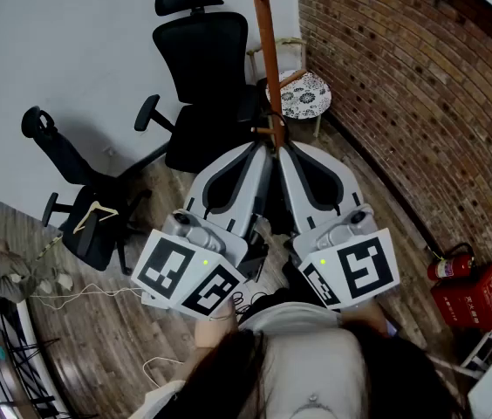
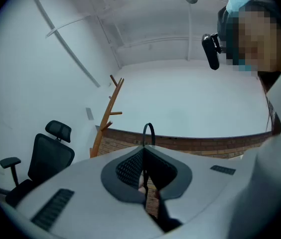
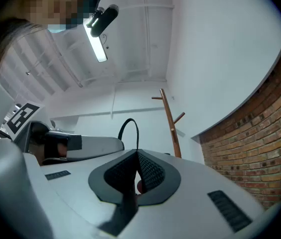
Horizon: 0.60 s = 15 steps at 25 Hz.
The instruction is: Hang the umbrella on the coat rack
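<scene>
The wooden coat rack point(image 1: 268, 51) stands just ahead, its pole rising past both gripper tips; it also shows in the left gripper view point(image 2: 105, 118) and the right gripper view point(image 3: 170, 128). My left gripper point(image 1: 263, 148) and right gripper point(image 1: 283, 148) point up side by side, tips nearly touching the pole. Each is shut on the umbrella's thin black strap loop point(image 2: 149, 132) point(image 3: 129, 129), which arches out above the closed jaws point(image 2: 144, 144) point(image 3: 137, 152). A dark strip point(image 3: 124, 210) runs down from the right gripper's jaws. The umbrella's body is hidden below the grippers.
A black office chair point(image 1: 202, 77) stands behind the rack. A second black chair point(image 1: 80, 190) holding a wooden hanger point(image 1: 93, 215) stands at the left. A small patterned round stool point(image 1: 303, 94) sits by the brick wall point(image 1: 403, 85). A red extinguisher point(image 1: 451, 264) and a red crate point(image 1: 477, 295) are at the right.
</scene>
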Motion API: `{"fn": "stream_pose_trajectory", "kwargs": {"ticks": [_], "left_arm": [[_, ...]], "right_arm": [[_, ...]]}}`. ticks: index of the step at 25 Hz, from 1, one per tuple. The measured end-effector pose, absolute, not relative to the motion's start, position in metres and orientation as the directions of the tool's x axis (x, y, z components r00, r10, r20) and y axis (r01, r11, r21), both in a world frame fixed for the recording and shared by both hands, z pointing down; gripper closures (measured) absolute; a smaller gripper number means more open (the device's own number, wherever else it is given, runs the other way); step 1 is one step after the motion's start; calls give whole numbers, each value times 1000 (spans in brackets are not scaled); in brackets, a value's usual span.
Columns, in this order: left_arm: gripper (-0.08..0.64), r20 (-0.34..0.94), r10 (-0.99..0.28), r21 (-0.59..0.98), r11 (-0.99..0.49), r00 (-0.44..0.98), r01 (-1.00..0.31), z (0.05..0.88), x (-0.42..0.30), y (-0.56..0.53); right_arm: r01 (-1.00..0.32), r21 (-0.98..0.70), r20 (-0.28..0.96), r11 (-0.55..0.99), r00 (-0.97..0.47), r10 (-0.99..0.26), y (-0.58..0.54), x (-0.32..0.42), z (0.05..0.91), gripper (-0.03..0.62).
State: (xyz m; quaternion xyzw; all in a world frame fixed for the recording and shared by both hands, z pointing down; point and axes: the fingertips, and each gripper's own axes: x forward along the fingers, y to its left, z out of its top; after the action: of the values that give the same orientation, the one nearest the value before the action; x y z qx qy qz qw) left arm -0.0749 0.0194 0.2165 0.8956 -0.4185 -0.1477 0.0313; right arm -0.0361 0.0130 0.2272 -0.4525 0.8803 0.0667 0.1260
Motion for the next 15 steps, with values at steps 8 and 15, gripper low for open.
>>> {"fn": "stream_pose_trajectory", "kwargs": {"ticks": [8,15], "left_arm": [[552,-239,-758,174,-648,606,-741,214,-68,19],[551,-229,-767,165,-638,600,-752,217,-63,11]], "right_arm": [[-814,-14,-284,581,-554,-783,10,-30,227,557],[-810,-32,-278,586,-556,-783,1,-26,230,557]]}}
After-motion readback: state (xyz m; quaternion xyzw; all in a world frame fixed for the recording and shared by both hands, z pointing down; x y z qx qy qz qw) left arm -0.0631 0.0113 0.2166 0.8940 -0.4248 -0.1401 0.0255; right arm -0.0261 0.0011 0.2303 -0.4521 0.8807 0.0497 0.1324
